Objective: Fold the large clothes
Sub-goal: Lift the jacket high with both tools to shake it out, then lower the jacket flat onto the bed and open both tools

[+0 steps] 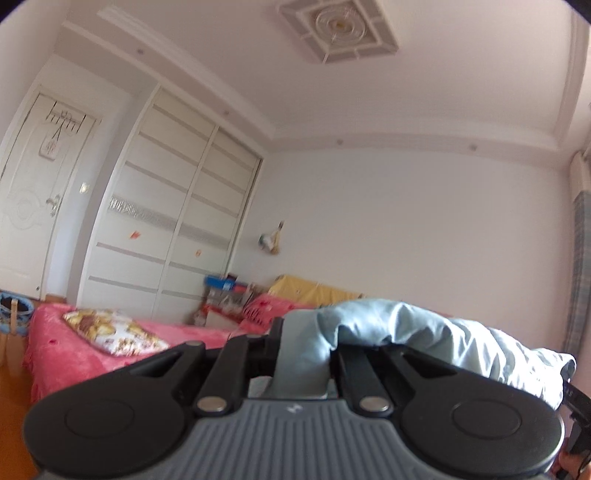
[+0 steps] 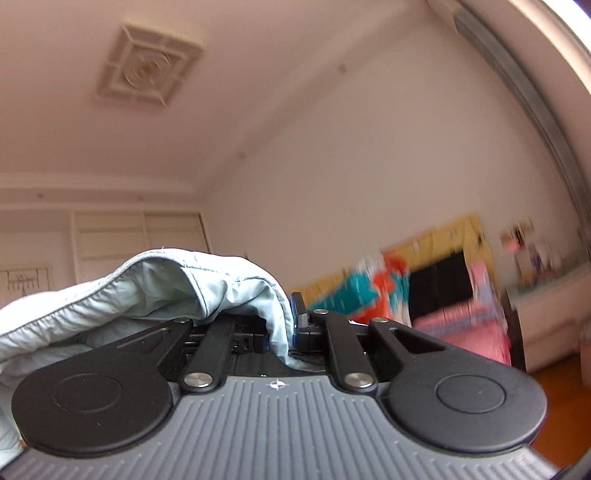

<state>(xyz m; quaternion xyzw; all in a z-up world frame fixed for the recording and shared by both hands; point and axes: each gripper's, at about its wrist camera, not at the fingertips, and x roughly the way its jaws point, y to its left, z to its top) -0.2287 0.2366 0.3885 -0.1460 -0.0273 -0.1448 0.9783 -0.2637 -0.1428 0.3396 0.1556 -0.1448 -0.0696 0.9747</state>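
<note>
Left wrist view: left tongs [image 1: 301, 343] pointed about level across a bedroom, jaws drawn together and clamped on a fold of the pale blue garment [image 1: 424, 332]. Cloth rose between the jaws, draped over the right-hand finger and trailed off to the right of the tongs, where a dark edge of the other tool showed at the frame's border. Beyond the tongs and to their left: a bed with pink cover [image 1: 110, 332] bearing a floral pillow [image 1: 110, 332]; farther off, a white wardrobe [image 1: 173, 221] and a door [image 1: 33, 206]. Ceiling lamp [image 1: 338, 27] overhead. Right wrist view: right tongs [image 2: 280, 325] tilted slightly upward, jaws together and clamped on the same pale blue garment [image 2: 147, 295], whose hemmed edge arched over the left-hand finger and fell away to the left of the tongs. Background to the right of the tongs was motion-blurred: yellow, teal and orange shapes, not identifiable. Judgement: the garment appeared lifted clear of the bed and held at two points, likely for spreading before a fold. To do this well, both clamps should stay firm, the tongs should draw apart until the held edge runs taut and level, and the cloth should hang untwisted before being laid down.
</note>
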